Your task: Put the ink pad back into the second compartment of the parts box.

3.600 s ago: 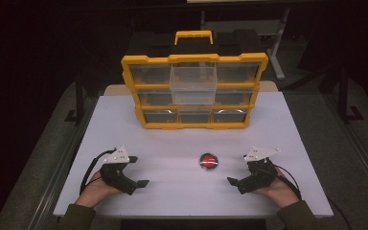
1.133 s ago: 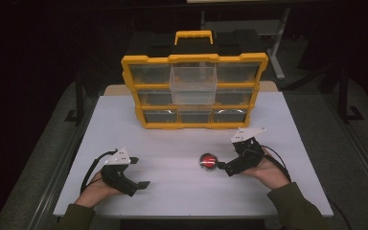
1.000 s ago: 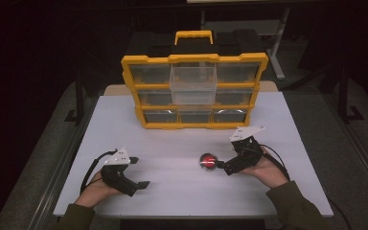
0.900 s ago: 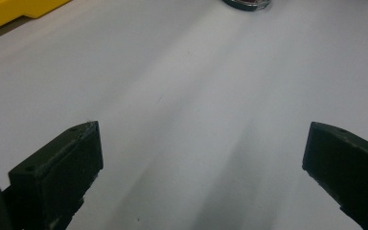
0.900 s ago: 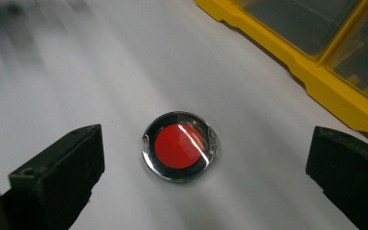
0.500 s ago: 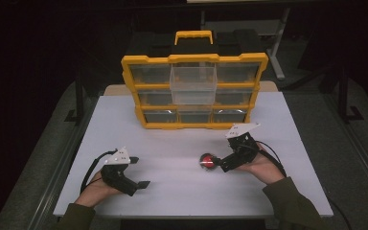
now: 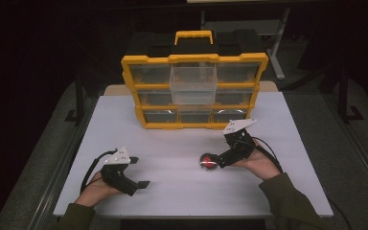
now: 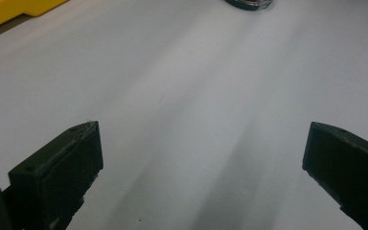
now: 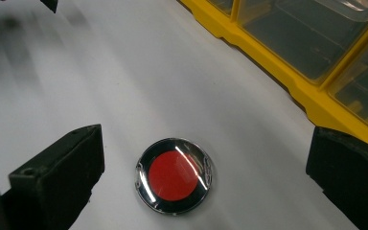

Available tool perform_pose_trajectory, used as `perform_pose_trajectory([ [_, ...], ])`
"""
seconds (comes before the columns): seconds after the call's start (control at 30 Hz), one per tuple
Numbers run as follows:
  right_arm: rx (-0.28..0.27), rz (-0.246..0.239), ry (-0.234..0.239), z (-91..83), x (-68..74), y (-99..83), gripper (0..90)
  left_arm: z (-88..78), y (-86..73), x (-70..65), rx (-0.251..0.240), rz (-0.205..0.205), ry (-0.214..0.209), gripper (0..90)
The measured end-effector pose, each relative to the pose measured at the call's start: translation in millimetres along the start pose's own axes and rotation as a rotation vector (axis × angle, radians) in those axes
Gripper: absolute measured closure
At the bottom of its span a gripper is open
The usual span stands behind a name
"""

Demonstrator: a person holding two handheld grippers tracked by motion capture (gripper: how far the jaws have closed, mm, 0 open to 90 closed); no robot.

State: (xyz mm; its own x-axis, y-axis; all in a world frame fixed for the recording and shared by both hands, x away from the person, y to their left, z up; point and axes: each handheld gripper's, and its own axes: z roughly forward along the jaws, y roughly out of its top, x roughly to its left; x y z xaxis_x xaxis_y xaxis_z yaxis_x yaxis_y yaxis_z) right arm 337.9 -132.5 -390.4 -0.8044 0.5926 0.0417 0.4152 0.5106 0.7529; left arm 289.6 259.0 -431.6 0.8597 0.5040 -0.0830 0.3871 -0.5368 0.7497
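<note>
Reaching: right gripper (image 7: 216,162), jaws apart, is brought around the red disc (image 9: 175,175)
Disc: lying mid-desk (image 7: 172,158), toward the near edge
Left gripper (image 7: 133,182): jaws apart, idle
Risk: flat disc could be skidded away if clipped

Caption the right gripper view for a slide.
Open right tool straddles a red round disc on the white table beside a yellow organizer.

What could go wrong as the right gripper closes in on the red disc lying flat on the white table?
1. The red disc lies flat on the table, so the open right gripper may slide over its low, shiny rim or push it away.
2. The yellow organizer stands close beside one jaw; that jaw might bump it.
</note>
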Motion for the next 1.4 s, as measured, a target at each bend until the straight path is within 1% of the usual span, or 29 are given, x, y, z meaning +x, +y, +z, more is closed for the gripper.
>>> perform_pose_trajectory([
  [0.77, -0.014, -0.008, 0.010, 14.0, -1.2, 20.1, 0.0, 0.3, -0.4, 0.1, -0.001, 0.004, 0.003, 0.0],
  [0.87, -0.013, -0.013, 0.014, 16.9, -2.5, 21.2, 0.0, 0.6, -0.4, 0.0, 0.000, 0.003, 0.003, 0.0],
  [0.93, -0.010, -0.007, 0.019, 19.2, -2.5, 22.4, 0.0, 0.6, -0.4, -0.1, -0.002, 0.002, 0.003, 0.0],
  [1.1, -0.007, -0.019, 0.023, 24.5, -3.3, 26.1, 0.0, 0.2, -0.5, 0.1, -0.002, 0.004, 0.003, 0.0],
  [1.13, -0.006, -0.015, 0.023, 25.7, -2.8, 26.9, 0.0, 0.2, -0.6, 0.2, -0.003, 0.003, 0.003, 0.0],
  [1.17, -0.005, -0.021, 0.028, 26.9, -3.0, 27.5, 0.0, 0.1, -0.7, 0.3, -0.003, 0.003, 0.003, 0.0],
  [1.4, -0.002, -0.029, 0.044, 35.1, -1.2, 32.8, 0.0, 0.1, -0.7, 0.1, -0.003, 0.004, 0.003, 0.0],
])
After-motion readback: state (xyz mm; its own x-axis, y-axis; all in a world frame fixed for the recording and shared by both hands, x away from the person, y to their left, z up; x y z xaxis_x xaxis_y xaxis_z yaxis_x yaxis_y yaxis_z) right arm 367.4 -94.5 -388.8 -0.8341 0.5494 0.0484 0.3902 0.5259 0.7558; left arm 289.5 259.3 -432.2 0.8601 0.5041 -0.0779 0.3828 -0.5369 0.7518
